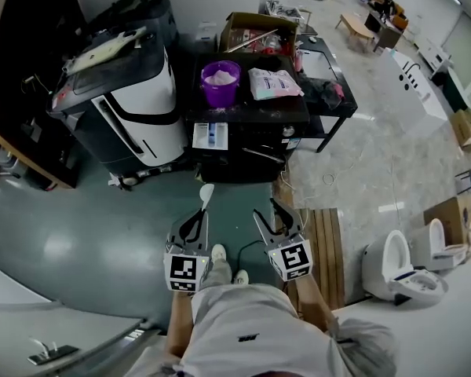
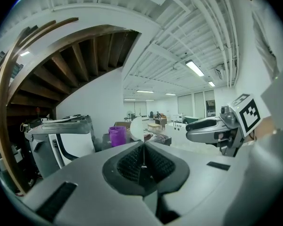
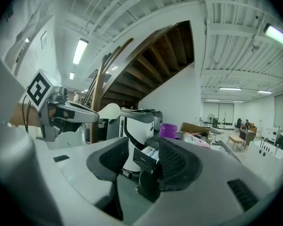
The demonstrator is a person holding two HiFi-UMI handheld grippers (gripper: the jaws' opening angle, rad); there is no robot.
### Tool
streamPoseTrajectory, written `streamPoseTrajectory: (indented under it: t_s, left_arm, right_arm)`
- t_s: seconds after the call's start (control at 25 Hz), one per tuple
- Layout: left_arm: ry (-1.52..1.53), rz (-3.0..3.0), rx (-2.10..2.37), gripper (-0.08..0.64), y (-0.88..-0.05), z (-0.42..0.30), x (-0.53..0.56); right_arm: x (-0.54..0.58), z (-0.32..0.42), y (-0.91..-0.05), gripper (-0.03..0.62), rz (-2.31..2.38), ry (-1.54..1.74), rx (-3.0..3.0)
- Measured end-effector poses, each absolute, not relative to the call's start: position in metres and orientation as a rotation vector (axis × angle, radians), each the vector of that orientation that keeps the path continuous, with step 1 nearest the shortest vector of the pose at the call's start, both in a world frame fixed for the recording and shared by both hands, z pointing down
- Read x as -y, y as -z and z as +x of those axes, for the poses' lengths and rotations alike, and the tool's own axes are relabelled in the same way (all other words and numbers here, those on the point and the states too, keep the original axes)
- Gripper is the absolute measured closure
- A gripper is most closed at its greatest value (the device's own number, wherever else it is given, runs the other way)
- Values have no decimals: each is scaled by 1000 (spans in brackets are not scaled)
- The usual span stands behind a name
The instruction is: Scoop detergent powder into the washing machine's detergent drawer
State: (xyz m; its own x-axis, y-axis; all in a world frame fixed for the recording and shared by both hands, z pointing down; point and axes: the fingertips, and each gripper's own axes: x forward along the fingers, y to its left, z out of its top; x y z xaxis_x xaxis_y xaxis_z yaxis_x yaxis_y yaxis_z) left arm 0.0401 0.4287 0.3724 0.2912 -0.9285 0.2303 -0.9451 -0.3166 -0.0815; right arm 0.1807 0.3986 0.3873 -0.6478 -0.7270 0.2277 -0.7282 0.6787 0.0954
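L gripper (image 1: 199, 213) is clamped on the thin handle of a white scoop (image 1: 206, 192), bowl pointing fwd toward the machine, prob. so it's ready to dip. R gripper (image 1: 268, 210) has its jaws wide apart w/ nothing between them, likely kept free to steady sthg. Both are near the person's waist, well apart from the black washing machine (image 1: 251, 112). Detergent drawer (image 1: 210, 134) is pulled out at the front, open to receive. Purple tub (image 1: 220, 85) of powder sits on top, just behind the drawer, so scoop-to-drawer is a short trip.
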Motion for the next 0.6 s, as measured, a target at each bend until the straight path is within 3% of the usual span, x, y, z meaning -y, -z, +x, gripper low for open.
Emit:
streamPoseTrajectory:
  t_s: [0.6]
  left_arm:
    - [-369,2517,1668,543,-386,-14,-331]
  right_arm:
    - [-309,120,-396,414,1222,-32,2572]
